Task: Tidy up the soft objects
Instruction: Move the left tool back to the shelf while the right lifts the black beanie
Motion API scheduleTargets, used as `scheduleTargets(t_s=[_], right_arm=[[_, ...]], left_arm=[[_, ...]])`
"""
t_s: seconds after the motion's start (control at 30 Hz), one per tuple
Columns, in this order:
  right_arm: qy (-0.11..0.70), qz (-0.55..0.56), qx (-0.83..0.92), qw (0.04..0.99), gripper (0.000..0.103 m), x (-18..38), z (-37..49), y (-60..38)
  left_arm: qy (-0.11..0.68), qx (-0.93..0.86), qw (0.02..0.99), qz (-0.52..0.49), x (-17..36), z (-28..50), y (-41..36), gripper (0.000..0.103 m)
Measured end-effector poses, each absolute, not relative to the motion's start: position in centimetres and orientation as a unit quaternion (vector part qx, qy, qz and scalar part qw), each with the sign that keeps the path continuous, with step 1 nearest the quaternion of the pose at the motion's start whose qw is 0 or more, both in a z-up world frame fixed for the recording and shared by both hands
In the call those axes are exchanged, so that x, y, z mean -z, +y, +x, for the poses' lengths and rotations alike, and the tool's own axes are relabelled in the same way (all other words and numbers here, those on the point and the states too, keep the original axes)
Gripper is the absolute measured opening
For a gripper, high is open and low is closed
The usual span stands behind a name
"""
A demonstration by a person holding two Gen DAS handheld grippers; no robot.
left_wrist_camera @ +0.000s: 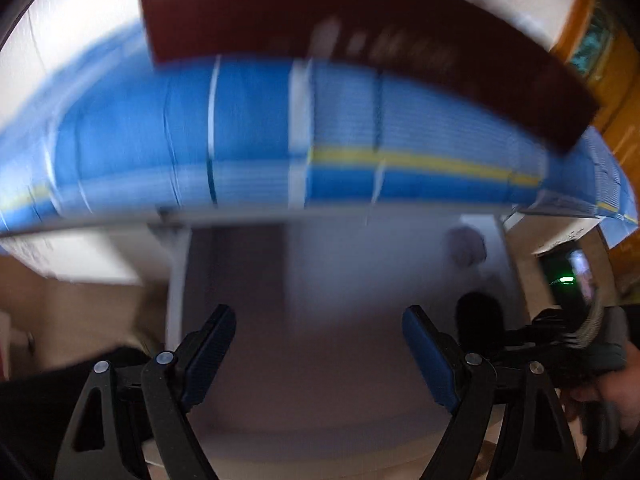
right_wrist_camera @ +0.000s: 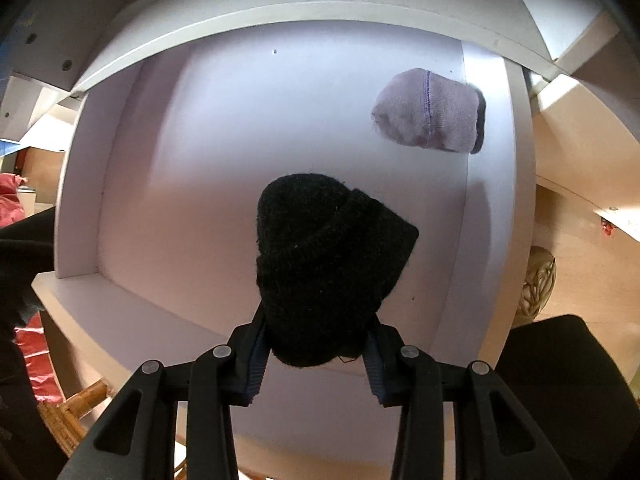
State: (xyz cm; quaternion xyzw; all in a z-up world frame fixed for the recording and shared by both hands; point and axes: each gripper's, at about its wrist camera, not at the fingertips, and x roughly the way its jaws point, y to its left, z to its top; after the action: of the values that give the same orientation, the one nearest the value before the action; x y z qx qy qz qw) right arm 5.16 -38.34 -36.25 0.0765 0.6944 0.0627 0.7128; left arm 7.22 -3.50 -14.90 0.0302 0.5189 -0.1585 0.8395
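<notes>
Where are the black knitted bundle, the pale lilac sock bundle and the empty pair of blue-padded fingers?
black knitted bundle (right_wrist_camera: pixel 328 256), right wrist view, on its woolly front.
pale lilac sock bundle (right_wrist_camera: pixel 428 110), right wrist view, beside its stitched seam.
left gripper (left_wrist_camera: pixel 318 360), left wrist view, midway between its open fingertips.

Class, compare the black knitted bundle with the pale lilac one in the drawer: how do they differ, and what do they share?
The black knitted bundle is dark and fuzzy; the lilac bundle is pale with a purple seam. The black one is gripped by the right claw; the lilac one lies untouched by the white drawer's right wall. The black one looks larger, being nearer. Both are soft, rolled knitwear.
</notes>
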Motion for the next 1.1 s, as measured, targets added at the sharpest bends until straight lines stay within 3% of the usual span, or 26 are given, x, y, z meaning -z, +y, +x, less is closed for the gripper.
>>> scheduleTargets(t_s=[0.67, 1.1], right_arm=[[0.642, 0.165, -0.097, 0.743, 0.041, 25.9, 2.6, -39.3], [0.595, 0.127, -0.126, 0.784, 0.041, 13.5, 2.0, -38.8]], left_arm=[[0.602, 0.126, 0.788, -0.028, 20.0, 7.3, -2.3, 0.087], [0.607, 0.118, 0.785, -0.041, 20.1, 7.7, -1.6, 0.088]])
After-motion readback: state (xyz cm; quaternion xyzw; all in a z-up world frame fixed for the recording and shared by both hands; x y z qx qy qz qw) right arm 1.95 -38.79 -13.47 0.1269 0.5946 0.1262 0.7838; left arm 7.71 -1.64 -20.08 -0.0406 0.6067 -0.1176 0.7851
